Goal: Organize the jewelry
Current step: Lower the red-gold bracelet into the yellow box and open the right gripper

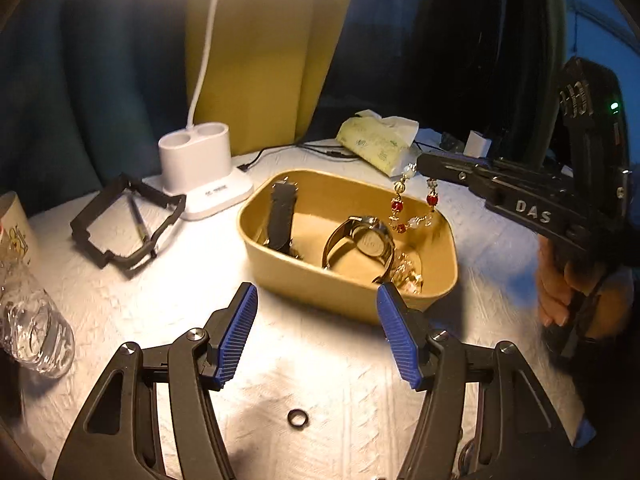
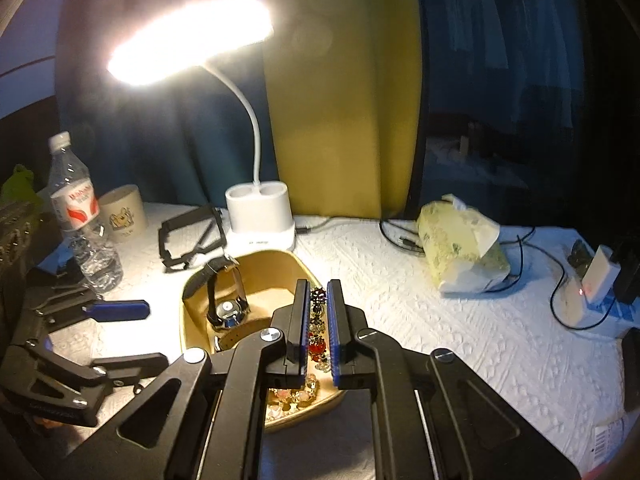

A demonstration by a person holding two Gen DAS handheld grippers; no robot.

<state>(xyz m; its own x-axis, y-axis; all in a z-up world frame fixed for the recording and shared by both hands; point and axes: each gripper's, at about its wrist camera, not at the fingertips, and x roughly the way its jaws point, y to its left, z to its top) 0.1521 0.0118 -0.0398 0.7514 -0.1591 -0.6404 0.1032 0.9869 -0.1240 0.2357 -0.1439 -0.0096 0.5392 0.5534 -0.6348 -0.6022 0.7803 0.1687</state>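
Blue ribbed pads of the right gripper (image 2: pixel 318 322) are pinching a red-and-pearl beaded gold bracelet (image 1: pixel 412 204), dangling above the tan oval tray (image 1: pixel 280 270); its clasp is hidden. The left gripper (image 1: pixel 316 334) is gaping wide and empty, low in frame, over a small black ring (image 1: pixel 295 416).

Readable marks

We read "DAS" in raised letters on the right gripper (image 1: pixel 420 168); the bottle (image 2: pixel 76 208) label's red print stays too blurred for us.
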